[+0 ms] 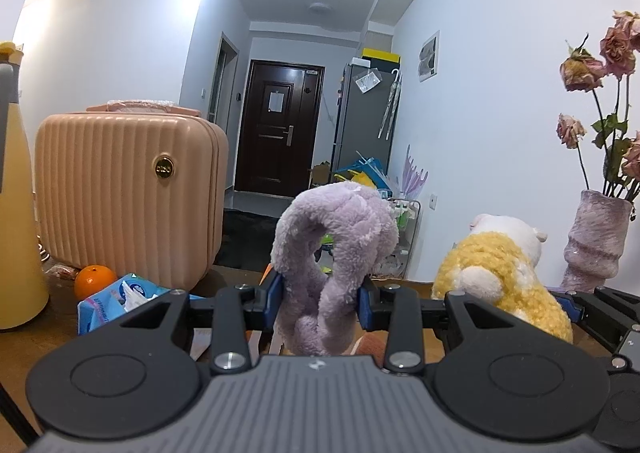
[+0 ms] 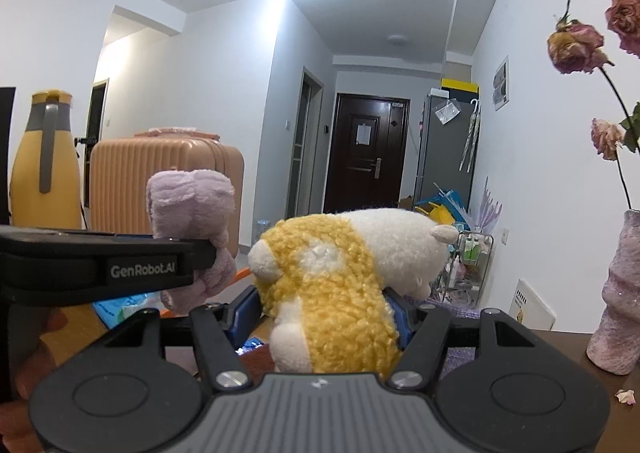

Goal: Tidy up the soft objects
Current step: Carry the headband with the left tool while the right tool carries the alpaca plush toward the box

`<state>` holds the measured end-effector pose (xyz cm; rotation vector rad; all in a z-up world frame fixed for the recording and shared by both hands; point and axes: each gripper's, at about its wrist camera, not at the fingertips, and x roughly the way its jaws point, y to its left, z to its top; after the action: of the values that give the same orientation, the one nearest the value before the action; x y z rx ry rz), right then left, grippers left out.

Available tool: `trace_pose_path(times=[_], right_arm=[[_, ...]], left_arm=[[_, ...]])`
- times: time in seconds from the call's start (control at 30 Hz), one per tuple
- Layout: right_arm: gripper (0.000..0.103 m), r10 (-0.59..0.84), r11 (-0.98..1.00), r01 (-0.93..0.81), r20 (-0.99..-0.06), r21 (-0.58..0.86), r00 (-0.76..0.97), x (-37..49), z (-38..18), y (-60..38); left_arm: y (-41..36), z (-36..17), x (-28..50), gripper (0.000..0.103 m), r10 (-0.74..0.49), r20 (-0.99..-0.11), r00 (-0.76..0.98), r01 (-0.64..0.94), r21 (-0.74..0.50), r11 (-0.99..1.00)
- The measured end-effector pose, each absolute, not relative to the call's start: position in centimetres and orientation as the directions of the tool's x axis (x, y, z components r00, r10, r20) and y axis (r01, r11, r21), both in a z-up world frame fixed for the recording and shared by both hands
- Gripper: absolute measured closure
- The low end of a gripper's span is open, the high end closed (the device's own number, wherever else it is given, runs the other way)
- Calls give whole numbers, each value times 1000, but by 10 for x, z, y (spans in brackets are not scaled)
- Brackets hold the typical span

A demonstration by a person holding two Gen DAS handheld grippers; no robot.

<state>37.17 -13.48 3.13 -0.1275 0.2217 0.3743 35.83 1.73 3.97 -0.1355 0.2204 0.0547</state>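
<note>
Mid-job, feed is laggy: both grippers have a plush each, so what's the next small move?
Probably carry both on together before releasing. The left gripper is shut on the purple plush, the right gripper on the yellow-and-white plush, both held up; no container shows.

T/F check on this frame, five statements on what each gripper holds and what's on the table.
1. The left gripper is shut on the purple plush. True.
2. The right gripper is empty. False: it is shut on the yellow and white plush.
3. An orange lies by the pink suitcase. True.
4. The vase holds fresh green leaves only. False: it holds dried pink roses.
5. The dark door at the end of the hallway stands open. False: it is closed.
</note>
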Motion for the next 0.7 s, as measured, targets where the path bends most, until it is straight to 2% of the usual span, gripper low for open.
trace_pose_path(times=[0.27, 0.7], right_arm=[[40, 321, 925, -366, -307, -99, 896, 399, 29, -126], [42, 267, 940, -324, -368, -103, 891, 433, 26, -125]], left_arm=[[16, 34, 382, 66, 36, -242, 970, -65, -113, 992], [11, 25, 418, 66, 33, -278, 960, -56, -76, 995]])
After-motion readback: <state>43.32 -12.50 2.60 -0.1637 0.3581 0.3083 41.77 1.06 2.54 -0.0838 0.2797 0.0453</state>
